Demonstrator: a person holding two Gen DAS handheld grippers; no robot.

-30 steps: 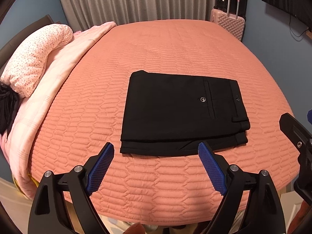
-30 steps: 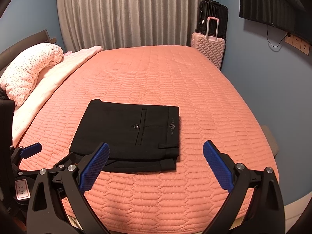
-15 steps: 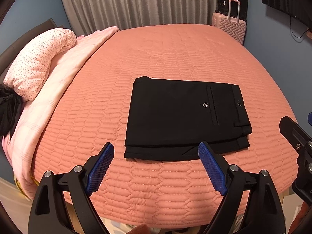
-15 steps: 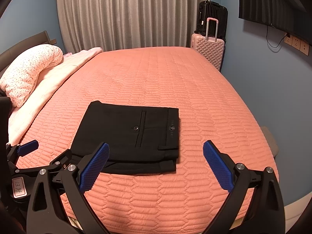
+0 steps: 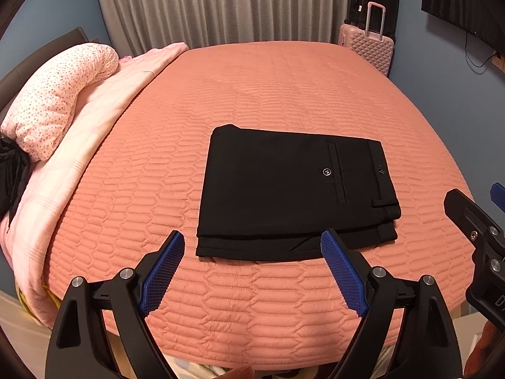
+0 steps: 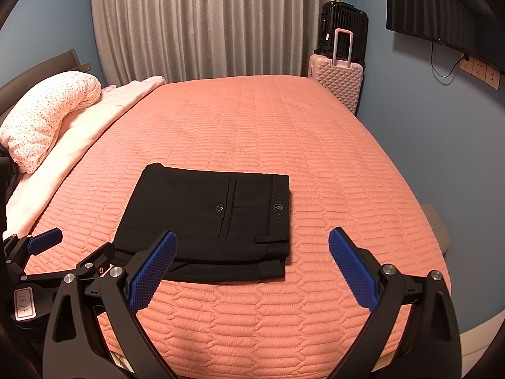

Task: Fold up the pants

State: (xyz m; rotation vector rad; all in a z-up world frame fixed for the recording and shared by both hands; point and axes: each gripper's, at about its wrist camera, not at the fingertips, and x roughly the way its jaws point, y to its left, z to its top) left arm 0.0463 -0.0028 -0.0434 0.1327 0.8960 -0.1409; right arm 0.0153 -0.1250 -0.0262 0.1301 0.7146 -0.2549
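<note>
Black pants (image 5: 284, 189) lie folded into a flat rectangle on the salmon quilted bed (image 5: 284, 88), waistband and button pocket to the right. They also show in the right wrist view as the pants (image 6: 202, 214). My left gripper (image 5: 252, 237) hovers open just before their near edge, with nothing between its blue pads (image 5: 161, 271). My right gripper (image 6: 252, 233) is open too, over the near right corner of the pants, and empty. Each gripper shows at the edge of the other's view: right gripper (image 5: 473, 230), left gripper (image 6: 47, 240).
A spotted pillow (image 5: 56, 101) and a pale pink blanket (image 5: 94, 120) lie along the bed's left side. A pink suitcase (image 6: 337, 79) and a black one (image 6: 344, 28) stand at the far right corner. Grey curtains (image 6: 205, 22) hang behind. The bed's front edge is just below the grippers.
</note>
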